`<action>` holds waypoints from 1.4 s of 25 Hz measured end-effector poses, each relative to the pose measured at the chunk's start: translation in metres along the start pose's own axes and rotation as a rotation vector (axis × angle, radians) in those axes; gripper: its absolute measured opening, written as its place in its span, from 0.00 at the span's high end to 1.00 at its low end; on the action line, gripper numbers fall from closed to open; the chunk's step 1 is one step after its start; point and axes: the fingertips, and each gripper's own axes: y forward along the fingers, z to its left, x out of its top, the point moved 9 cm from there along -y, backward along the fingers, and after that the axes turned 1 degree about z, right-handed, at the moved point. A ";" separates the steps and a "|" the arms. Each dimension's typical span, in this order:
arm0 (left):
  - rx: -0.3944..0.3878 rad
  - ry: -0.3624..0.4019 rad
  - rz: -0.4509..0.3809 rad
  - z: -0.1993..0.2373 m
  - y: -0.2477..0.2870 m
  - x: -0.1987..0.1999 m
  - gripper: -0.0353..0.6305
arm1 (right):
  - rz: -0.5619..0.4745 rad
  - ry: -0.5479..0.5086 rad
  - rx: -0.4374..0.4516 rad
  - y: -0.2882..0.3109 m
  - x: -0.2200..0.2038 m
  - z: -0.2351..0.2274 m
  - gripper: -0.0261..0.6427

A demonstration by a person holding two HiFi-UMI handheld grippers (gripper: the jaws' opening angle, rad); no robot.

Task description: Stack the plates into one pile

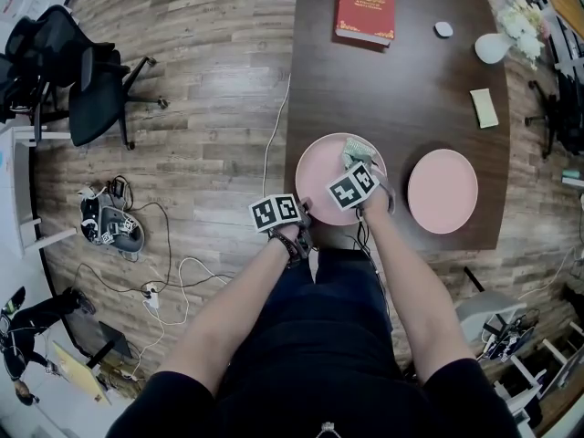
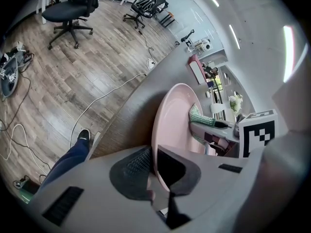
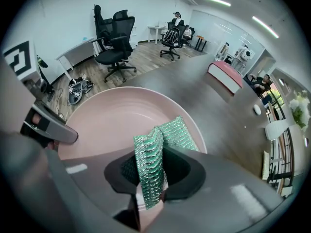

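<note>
Obs: left claw (image 2: 154, 165) clenched on the near rim of round pink plate (image 2: 172, 115), at the near edge of the dark wooden bench (image 1: 401, 80). The right claw (image 3: 155, 178) grasps a green mesh scouring pad (image 3: 153, 152) over it (wiping, I'd judge, not stacking). The second round pink plate (image 1: 443, 190) lies apart, rightward. Next: drop the pad, lift one plate onto the other.

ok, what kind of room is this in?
Likely an open-plan office or lab: black swivel chairs on a wood-look floor, a white desk, and loose cables on the floor beside the dark table.
</note>
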 end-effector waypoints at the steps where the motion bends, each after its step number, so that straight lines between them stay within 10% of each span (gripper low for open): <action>1: 0.001 0.001 0.001 0.000 0.000 0.000 0.93 | -0.002 -0.011 0.003 0.000 0.001 0.001 0.83; 35: 0.008 0.051 0.050 -0.004 0.003 0.001 0.91 | -0.112 -0.347 0.094 0.005 0.030 0.043 0.83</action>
